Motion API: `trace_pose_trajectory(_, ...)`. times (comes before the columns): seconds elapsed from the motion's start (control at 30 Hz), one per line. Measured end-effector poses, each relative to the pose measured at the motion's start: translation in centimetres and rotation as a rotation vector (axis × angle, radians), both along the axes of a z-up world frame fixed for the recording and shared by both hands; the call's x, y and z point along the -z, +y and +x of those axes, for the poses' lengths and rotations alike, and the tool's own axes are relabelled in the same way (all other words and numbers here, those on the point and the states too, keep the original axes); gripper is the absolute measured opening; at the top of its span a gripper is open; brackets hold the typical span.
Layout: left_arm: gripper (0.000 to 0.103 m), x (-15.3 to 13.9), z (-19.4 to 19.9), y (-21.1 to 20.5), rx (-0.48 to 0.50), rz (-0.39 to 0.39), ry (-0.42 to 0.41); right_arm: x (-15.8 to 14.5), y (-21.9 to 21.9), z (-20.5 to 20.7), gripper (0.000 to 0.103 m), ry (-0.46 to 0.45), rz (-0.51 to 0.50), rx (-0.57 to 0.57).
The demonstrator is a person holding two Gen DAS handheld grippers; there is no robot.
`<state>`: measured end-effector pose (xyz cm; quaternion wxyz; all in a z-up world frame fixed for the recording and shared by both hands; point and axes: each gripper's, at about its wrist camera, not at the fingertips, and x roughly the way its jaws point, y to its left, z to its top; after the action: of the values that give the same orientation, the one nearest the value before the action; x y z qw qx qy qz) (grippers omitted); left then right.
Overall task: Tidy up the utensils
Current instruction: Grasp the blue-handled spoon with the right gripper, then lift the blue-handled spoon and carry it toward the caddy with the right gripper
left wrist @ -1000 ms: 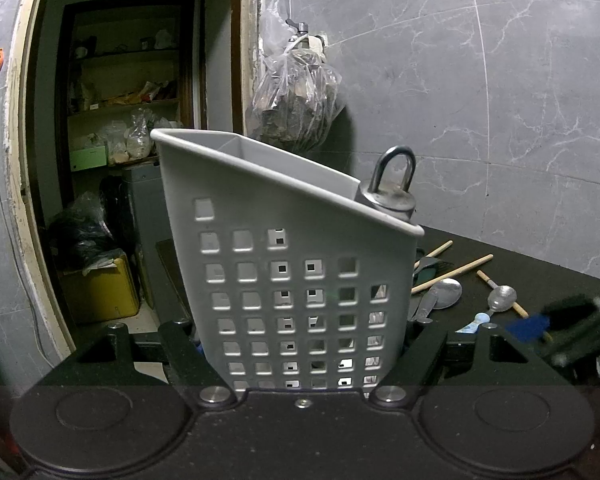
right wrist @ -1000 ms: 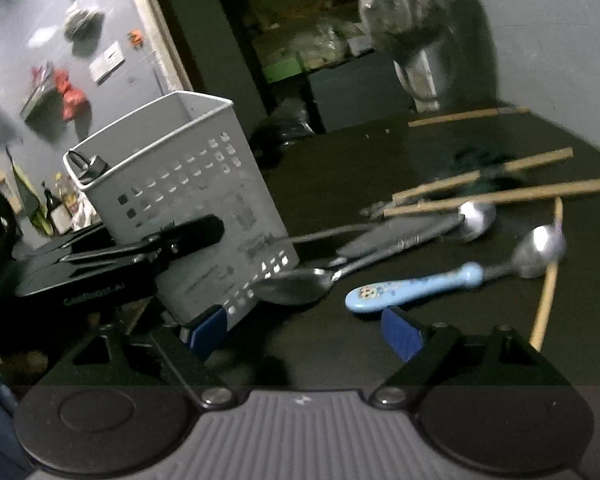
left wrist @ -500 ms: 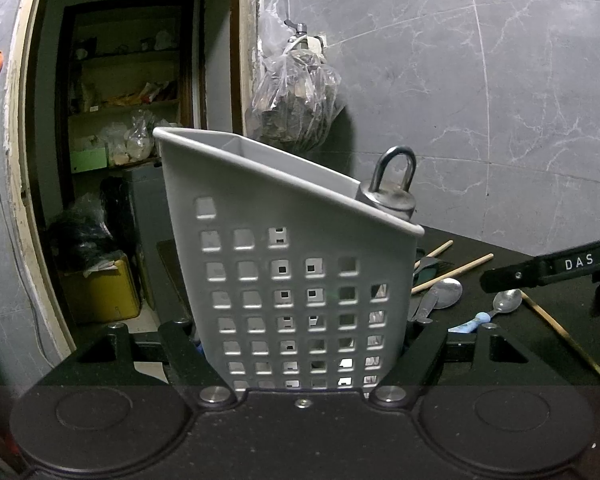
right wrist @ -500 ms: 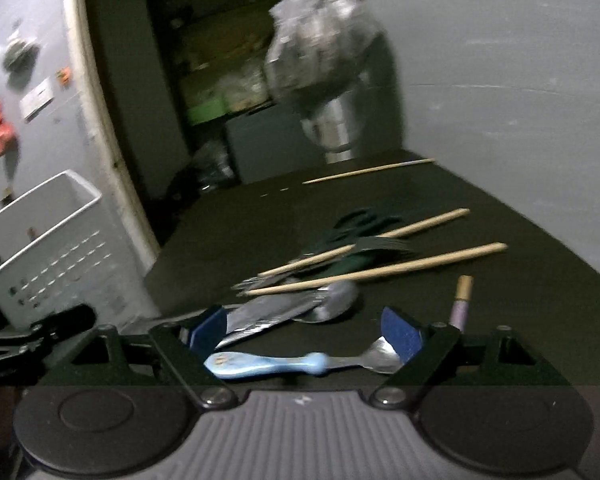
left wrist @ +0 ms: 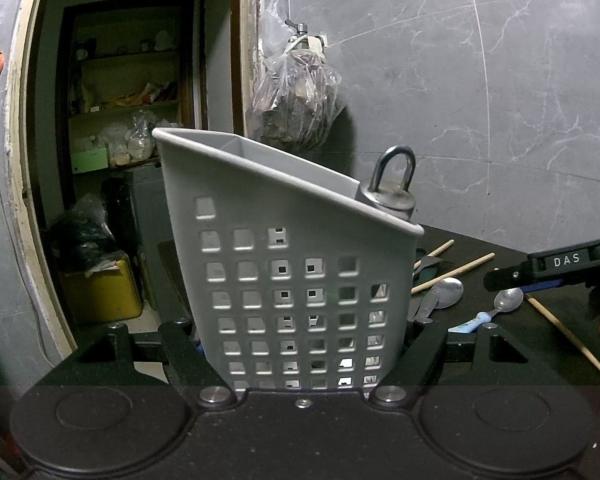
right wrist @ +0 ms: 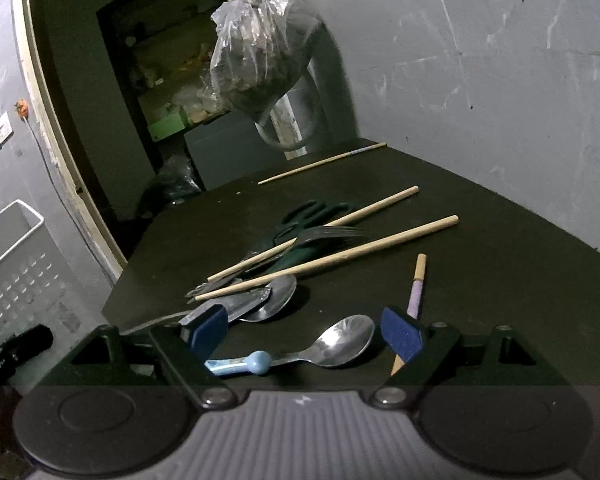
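Note:
My left gripper point(left wrist: 300, 332) is shut on a grey perforated utensil basket point(left wrist: 284, 240), which stands tilted on the dark table. A metal weight with a ring point(left wrist: 392, 196) sticks out of its right end. My right gripper point(right wrist: 302, 334) is open, low over the table, with a blue-handled spoon point(right wrist: 332, 346) lying between its blue pads point(right wrist: 402, 336) untouched. Just beyond lie a second spoon point(right wrist: 276, 296), a knife, a fork point(right wrist: 324, 234), green scissors point(right wrist: 312, 212) and wooden chopsticks point(right wrist: 340, 258). From the left wrist view one of the right gripper's fingers point(left wrist: 556, 266) shows above the blue-handled spoon point(left wrist: 504, 302).
A plastic bag point(right wrist: 256, 44) hangs on the grey tiled wall behind the table. One thin chopstick point(right wrist: 324, 162) lies at the far edge, another pink-ended one point(right wrist: 416, 288) beside my right pad. A doorway point(left wrist: 120, 160) with shelves opens at the left. The basket point(right wrist: 16, 272) stands far left.
My right gripper has swung right, away from the basket, and closed in on the utensil pile; the blue-handled spoon now lies between its pads. The left gripper and basket stayed still.

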<state>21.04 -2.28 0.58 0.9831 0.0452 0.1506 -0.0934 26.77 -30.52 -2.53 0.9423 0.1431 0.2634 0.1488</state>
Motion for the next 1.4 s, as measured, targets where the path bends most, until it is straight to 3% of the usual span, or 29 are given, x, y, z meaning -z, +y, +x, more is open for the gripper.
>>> trace_pose_trajectory(0.2, 0.077, 0.0, 0.0, 0.0, 0.0, 0.0, 0.0, 0.7, -0.6, 1.1, 0.083, 0.055, 0.073, -0.023)
trace_pose_trajectory(0.37, 0.077, 0.0, 0.0, 0.0, 0.0, -0.001, 0.0, 0.9, -1.1, 1.2, 0.068, 0.064, 0.095, -0.001)
trace_pose_trajectory(0.43, 0.077, 0.0, 0.0, 0.0, 0.0, -0.001, 0.0, 1.0, -1.1, 1.1, 0.056, 0.07, 0.098, 0.0)
trace_pose_trajectory(0.53, 0.077, 0.0, 0.0, -0.1, 0.0, -0.001, 0.0, 1.0, -1.1, 0.7, 0.055, 0.073, 0.099, 0.004)
trace_pose_trajectory(0.7, 0.077, 0.0, 0.0, -0.1, 0.0, 0.0, 0.0, 0.7, -0.5, 0.0, 0.056, 0.07, 0.041, 0.001)
trace_pose_trajectory(0.93, 0.077, 0.0, -0.1, 0.0, 0.002, 0.0, 0.0, 0.0, 2.1, -0.5, 0.057, 0.062, -0.163, 0.016)
trace_pose_trajectory(1.1, 0.077, 0.1, -0.1, 0.0, 0.002, -0.002, 0.0, -0.1, 2.8, -0.9, 0.056, 0.063, -0.204, 0.025)
trace_pose_trajectory(1.17, 0.077, 0.1, -0.1, 0.0, 0.002, -0.002, 0.0, -0.1, 3.1, -1.0, 0.045, 0.06, -0.234, 0.031)
trace_pose_trajectory(1.2, 0.077, 0.1, -0.1, 0.0, 0.002, -0.002, 0.0, -0.1, 3.1, -0.9, 0.029, 0.06, -0.238, 0.033)
trace_pose_trajectory(1.23, 0.077, 0.1, -0.1, 0.0, 0.002, -0.002, 0.0, -0.1, 2.9, -0.9, 0.02, 0.061, -0.223, 0.034)
trace_pose_trajectory(1.4, 0.077, 0.1, -0.1, 0.0, 0.002, -0.001, 0.0, 0.2, 1.5, -0.5, 0.014, 0.075, -0.114, 0.031)
